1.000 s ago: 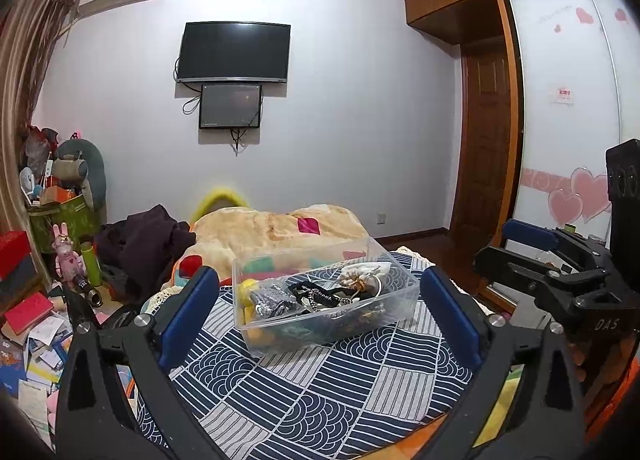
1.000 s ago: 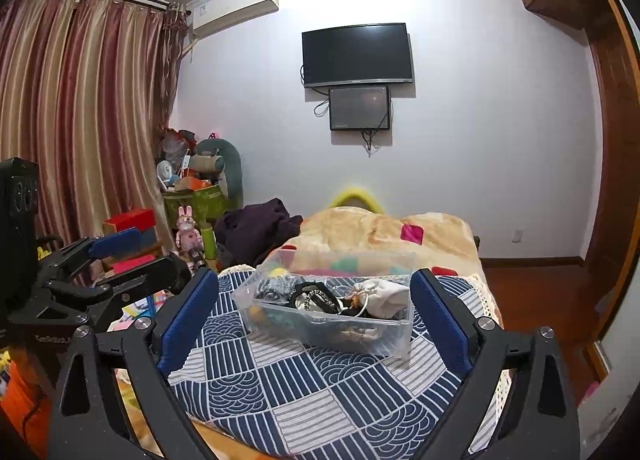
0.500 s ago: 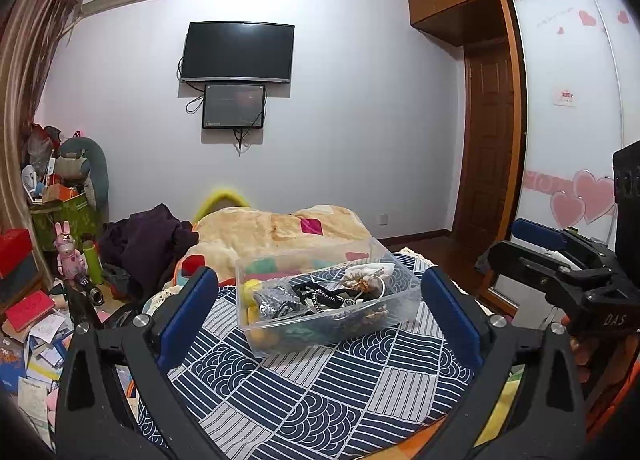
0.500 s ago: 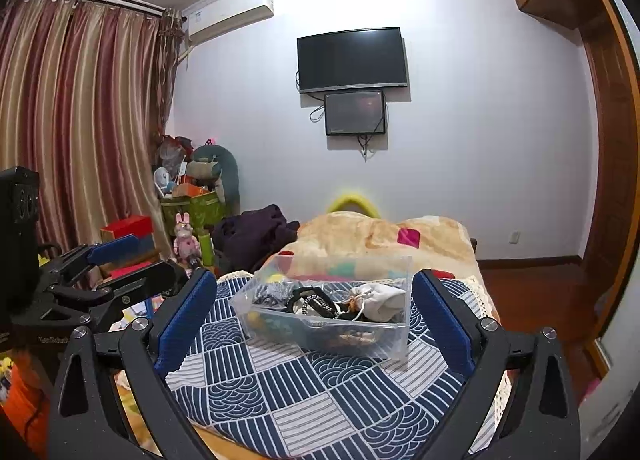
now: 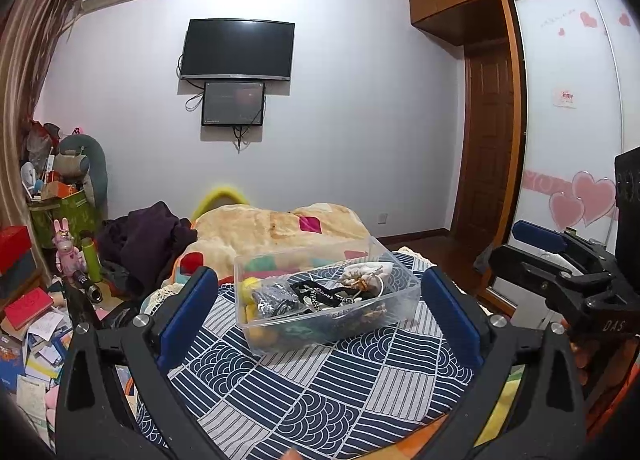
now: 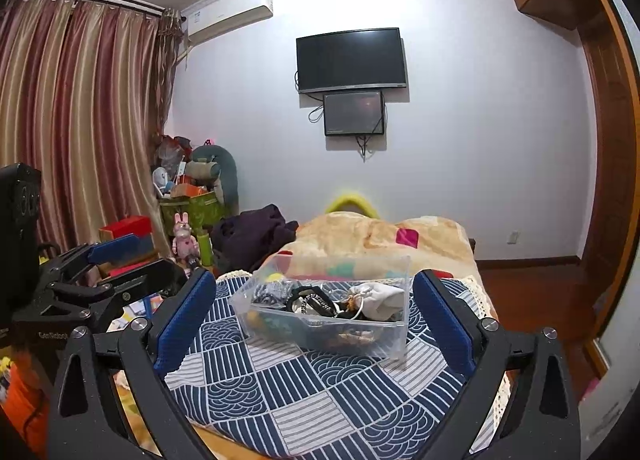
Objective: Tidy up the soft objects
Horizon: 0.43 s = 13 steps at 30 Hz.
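A clear plastic bin (image 5: 336, 324) (image 6: 384, 336) sits on the blue-and-white patterned cloth (image 5: 320, 392) (image 6: 320, 400) on the bed. It holds a jumble of small items, among them a white drawstring pouch (image 5: 366, 272) (image 6: 380, 296), black straps (image 6: 312, 300) and something yellow (image 5: 250, 286). My left gripper (image 5: 320, 312) is open and empty, short of the bin. My right gripper (image 6: 316, 316) is open and empty, also short of it. Each gripper shows at the side of the other's view: the right one (image 5: 560, 260), the left one (image 6: 100, 272).
A tan blanket (image 5: 280, 228) and a dark garment (image 5: 148, 240) lie behind the bin. Boxes, plush toys and papers (image 5: 40, 300) clutter the floor at left. A wardrobe with heart stickers (image 5: 576, 180) stands at right. A TV (image 6: 352, 58) hangs on the far wall.
Both views have shifted slightly, so both grippers have moved a little. Both stay open and empty. The bin has not moved.
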Tool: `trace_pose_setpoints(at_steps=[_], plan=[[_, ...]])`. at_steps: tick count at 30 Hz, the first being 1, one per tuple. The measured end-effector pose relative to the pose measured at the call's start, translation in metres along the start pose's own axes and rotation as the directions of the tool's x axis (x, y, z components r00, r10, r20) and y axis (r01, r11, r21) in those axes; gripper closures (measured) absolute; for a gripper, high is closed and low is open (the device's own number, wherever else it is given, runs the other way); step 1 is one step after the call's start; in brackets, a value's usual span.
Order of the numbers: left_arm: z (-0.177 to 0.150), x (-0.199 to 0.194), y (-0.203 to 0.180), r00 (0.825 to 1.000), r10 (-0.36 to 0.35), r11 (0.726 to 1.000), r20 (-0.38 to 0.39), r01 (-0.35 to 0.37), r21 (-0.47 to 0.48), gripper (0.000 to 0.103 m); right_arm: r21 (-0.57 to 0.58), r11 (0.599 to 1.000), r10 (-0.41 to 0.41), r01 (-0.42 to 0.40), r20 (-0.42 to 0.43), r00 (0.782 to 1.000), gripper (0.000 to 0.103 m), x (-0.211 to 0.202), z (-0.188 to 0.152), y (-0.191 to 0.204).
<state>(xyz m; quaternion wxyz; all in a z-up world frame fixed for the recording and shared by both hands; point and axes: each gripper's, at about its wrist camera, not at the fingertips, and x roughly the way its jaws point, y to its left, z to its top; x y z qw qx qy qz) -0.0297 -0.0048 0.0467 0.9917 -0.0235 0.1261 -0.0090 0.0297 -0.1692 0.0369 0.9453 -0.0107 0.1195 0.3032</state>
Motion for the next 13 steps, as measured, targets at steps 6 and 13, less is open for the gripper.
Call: trace_pose_setpoints(at_steps=[6,13], plan=[[0.0,-0.003,-0.0032,1.0,-0.003,1.0,0.01,0.003,0.014,0.0,-0.003,1.0,-0.001,0.001,-0.005,1.0,0.004,-0.0002,-0.0014,0.0014],[-0.0002,-0.0033,-0.004,1.0,-0.009,1.0,0.007,0.009,0.013,0.0,-0.002,1.0,-0.004,0.004,-0.008,1.0,0.004,0.0007,-0.0019,0.0016]])
